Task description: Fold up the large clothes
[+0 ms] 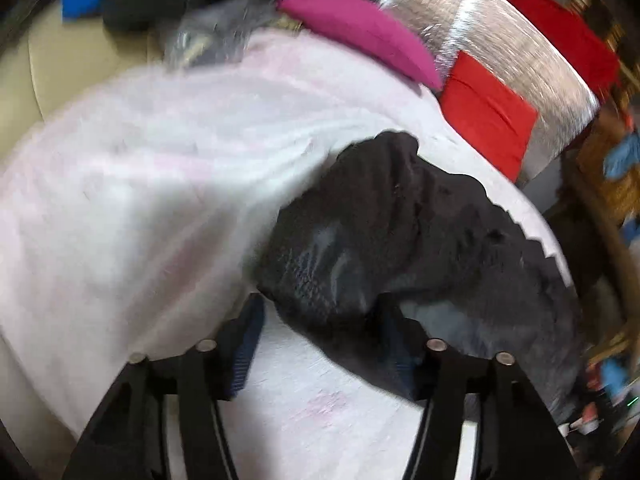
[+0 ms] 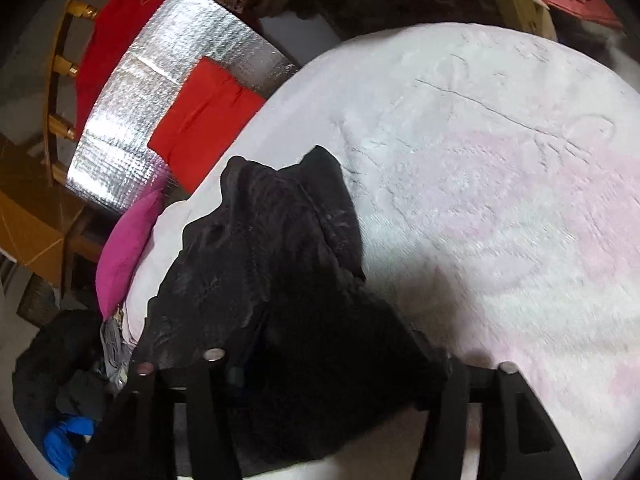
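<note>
Now, from my left gripper [image 1: 320,340] the black garment [image 1: 400,232] runs off toward one o'clock over the pale blanket [image 1: 140,184], jaws parted, grip unclear; my right gripper [image 2: 336,364] sits nearer, buried under cloth stretching to eleven o'clock, its state hidden

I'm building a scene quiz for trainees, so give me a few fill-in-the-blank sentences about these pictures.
1. The crumpled garment on the pale blanket is ____ in colour.
2. The folded cloth lying on the silver foil mat is ____.
3. The cushion at the blanket's edge is ____.

Missing words: black; red; magenta
</note>
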The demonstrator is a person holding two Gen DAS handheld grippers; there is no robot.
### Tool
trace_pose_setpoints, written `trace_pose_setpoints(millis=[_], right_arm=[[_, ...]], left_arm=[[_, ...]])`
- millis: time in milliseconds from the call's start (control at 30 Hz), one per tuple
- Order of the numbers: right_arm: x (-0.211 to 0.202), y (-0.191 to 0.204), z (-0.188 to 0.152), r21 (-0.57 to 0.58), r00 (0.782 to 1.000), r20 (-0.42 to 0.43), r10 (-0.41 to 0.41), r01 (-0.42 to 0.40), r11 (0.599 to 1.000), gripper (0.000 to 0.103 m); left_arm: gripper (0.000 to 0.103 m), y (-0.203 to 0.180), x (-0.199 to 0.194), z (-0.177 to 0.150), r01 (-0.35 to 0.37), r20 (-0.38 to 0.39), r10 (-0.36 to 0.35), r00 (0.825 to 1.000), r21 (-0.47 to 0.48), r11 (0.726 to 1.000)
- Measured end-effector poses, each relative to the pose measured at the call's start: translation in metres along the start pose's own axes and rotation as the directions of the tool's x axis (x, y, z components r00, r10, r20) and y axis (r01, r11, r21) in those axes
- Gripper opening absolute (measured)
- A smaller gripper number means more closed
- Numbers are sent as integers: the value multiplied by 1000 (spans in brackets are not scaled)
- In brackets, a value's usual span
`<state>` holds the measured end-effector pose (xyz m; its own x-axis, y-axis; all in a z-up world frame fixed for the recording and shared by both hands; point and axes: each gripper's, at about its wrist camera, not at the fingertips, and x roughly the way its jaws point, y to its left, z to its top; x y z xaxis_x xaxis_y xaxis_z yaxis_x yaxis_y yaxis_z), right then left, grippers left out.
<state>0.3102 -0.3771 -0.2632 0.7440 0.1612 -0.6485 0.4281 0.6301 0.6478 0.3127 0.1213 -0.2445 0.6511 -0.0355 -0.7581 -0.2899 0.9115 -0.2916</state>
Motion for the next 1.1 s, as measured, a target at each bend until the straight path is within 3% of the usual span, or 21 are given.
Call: trace_pose_setpoints(millis=[67,167,367,533,667,900,1100], right_arm=[[-16,-3,-2,8,1000,14,-12,12,1000,70],[-46,-4,-6,-14,997,67,-27,28,1000,75],[-105,19,-26,-164,990,137,-27,49,985,76],[-155,67,-55,-364,983,184,5,64,929,76],[-193,95,-82,-491,977,209,33,76,868,76],[-267,127,-125,-634,962,256,100,89,769,79],[-325,136,-149,-672,941,288,176,68,737,86]], left_arm=[[79,-3,-28,-13,-51,88,45,995,64,997],[84,-12,-62,-27,-72,155,50,987,140,988],[87,-38,-124,-44,-125,228,72,971,227,966],[87,-58,-178,-53,-153,289,73,954,264,952],[95,-72,-232,-62,-184,380,63,923,291,939],[99,-86,-316,-83,-177,494,6,870,300,937],[103,-96,-370,-106,-227,574,7,819,313,922]])
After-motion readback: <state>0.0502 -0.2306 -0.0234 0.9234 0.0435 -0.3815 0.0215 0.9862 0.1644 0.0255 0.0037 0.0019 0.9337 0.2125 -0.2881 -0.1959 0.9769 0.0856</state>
